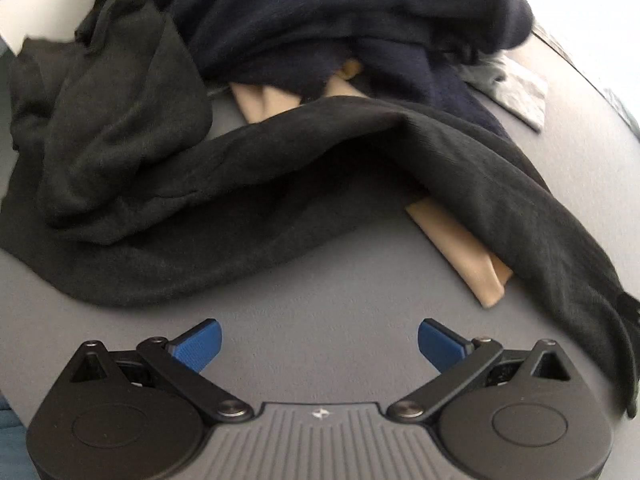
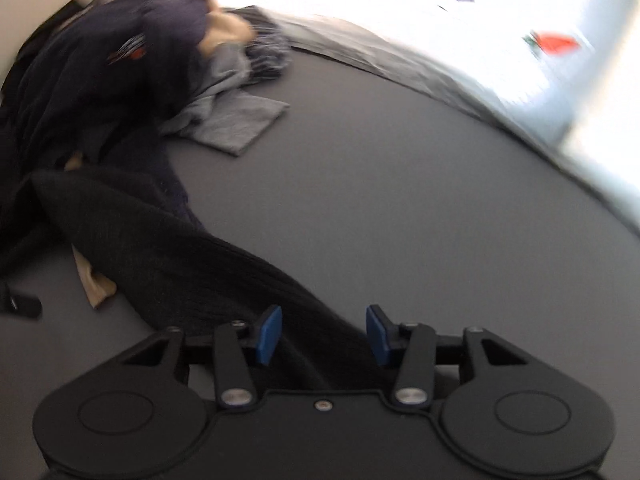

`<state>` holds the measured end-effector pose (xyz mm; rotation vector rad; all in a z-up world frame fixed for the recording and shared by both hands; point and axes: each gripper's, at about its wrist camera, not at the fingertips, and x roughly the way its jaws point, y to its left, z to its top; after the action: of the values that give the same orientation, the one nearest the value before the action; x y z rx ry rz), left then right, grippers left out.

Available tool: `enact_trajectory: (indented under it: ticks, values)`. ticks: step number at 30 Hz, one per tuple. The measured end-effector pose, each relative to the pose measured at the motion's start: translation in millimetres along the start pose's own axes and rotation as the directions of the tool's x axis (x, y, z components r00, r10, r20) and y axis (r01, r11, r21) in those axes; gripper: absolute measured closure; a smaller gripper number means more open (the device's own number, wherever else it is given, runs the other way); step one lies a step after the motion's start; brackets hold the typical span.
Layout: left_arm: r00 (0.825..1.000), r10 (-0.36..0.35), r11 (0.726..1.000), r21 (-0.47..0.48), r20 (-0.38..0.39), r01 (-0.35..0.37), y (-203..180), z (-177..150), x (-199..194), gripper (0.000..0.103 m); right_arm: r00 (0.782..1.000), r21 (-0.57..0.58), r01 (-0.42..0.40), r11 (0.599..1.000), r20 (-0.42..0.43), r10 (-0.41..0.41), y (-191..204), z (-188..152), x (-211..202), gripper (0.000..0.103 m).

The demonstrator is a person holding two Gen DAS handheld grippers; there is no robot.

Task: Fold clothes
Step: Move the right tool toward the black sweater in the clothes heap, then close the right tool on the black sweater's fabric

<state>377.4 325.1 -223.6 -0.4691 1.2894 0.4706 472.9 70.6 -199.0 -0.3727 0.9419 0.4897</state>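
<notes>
- The black garment (image 2: 168,256) is being seen strung across the grey surface (image 2: 380,200), its long axis running from the pile (image 2: 100,72) toward the right gripper (image 2: 320,336).
- Its near end is lying between the right jaws, which are being held partly open; contact cannot be told.
- The left gripper (image 1: 319,344) is being held wide open and empty, just short of the garment's hem (image 1: 168,276).
</notes>
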Motion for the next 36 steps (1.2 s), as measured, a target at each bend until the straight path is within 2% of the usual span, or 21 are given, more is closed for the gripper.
enact_trajectory:
  ticks: [3, 6, 9, 10, 11, 12, 13, 14, 18, 20, 23, 26, 30, 36]
  values:
    - [1.0, -0.017, 1.0, -0.012, -0.008, 0.017, 4.6, 2.2, 7.1, 0.0, 0.999, -0.069, -0.051, 0.996, -0.007, 0.05, 4.6, 7.5, 10.4, 0.05]
    - [1.0, 0.025, 0.999, 0.041, 0.009, -0.026, -5.9, -1.2, 8.0, 0.0, 0.992, -0.094, -0.125, 0.988, -0.028, 0.123, 8.0, 14.0, 19.7, 0.037]
    - [0.998, 0.052, 0.995, 0.081, 0.043, -0.056, -14.4, -6.0, 7.4, 0.0, 0.983, -0.134, -0.182, 0.974, -0.036, 0.179, 16.1, 17.9, 27.5, 0.038]
    - [0.998, 0.048, 0.995, 0.081, 0.051, -0.052, -14.2, -6.7, 6.7, 0.0, 0.98, -0.138, -0.196, 0.971, -0.035, 0.193, 17.7, 19.4, 27.1, 0.043]
    - [0.997, 0.045, 0.995, 0.082, 0.055, -0.049, -14.2, -6.9, 6.1, 0.0, 0.978, -0.141, -0.21, 0.967, -0.035, 0.208, 19.2, 20.8, 26.5, 0.056]
    - [0.998, 0.044, 0.995, 0.086, 0.052, -0.048, -14.7, -5.9, 5.7, 0.0, 0.973, -0.131, -0.232, 0.964, -0.039, 0.228, 19.8, 22.2, 24.5, 0.065]
    - [0.998, 0.044, 0.995, 0.088, 0.046, -0.048, -15.3, -4.2, 5.5, 0.0, 0.97, -0.115, -0.242, 0.963, -0.039, 0.239, 20.5, 22.4, 22.8, 0.086]
    - [0.998, 0.044, 0.995, 0.089, 0.037, -0.048, -15.9, -1.9, 5.3, 0.0, 0.973, -0.106, -0.229, 0.968, -0.034, 0.226, 21.5, 21.2, 20.2, 0.093]
    - [0.999, 0.038, 0.995, 0.091, -0.023, -0.036, -18.6, 5.5, 3.2, 0.0, 0.985, -0.139, -0.159, 0.977, 0.044, 0.166, 26.3, 9.2, 1.7, 0.095]
    - [0.998, 0.008, 0.999, 0.054, -0.059, -0.005, -20.0, 3.6, -1.7, 0.0, 0.988, -0.152, -0.106, 0.983, 0.093, 0.121, 24.5, 0.6, -12.7, 0.096]
    - [0.997, -0.055, 0.998, 0.008, -0.06, 0.056, -31.3, -9.0, -16.0, 0.0, 0.986, -0.15, 0.0, 0.989, 0.162, 0.025, 10.6, -20.1, -39.5, 0.097]
    - [0.997, -0.067, 0.997, 0.039, -0.026, 0.068, -52.0, -34.9, -31.0, 0.0, 0.975, -0.141, 0.1, 0.985, 0.21, -0.069, -12.2, -46.5, -64.0, 0.098]
    - [0.995, -0.097, 0.988, 0.125, 0.038, 0.091, -92.4, -74.7, -58.5, 0.0, 0.94, -0.164, 0.268, 0.949, 0.261, -0.22, -48.1, -92.2, -94.9, 0.098]
    - [0.978, -0.179, 0.967, 0.199, 0.103, 0.156, -146.5, -146.7, -89.8, 0.0, 0.909, -0.052, 0.379, 0.924, 0.211, -0.361, -126.8, -174.5, -139.5, 0.098]
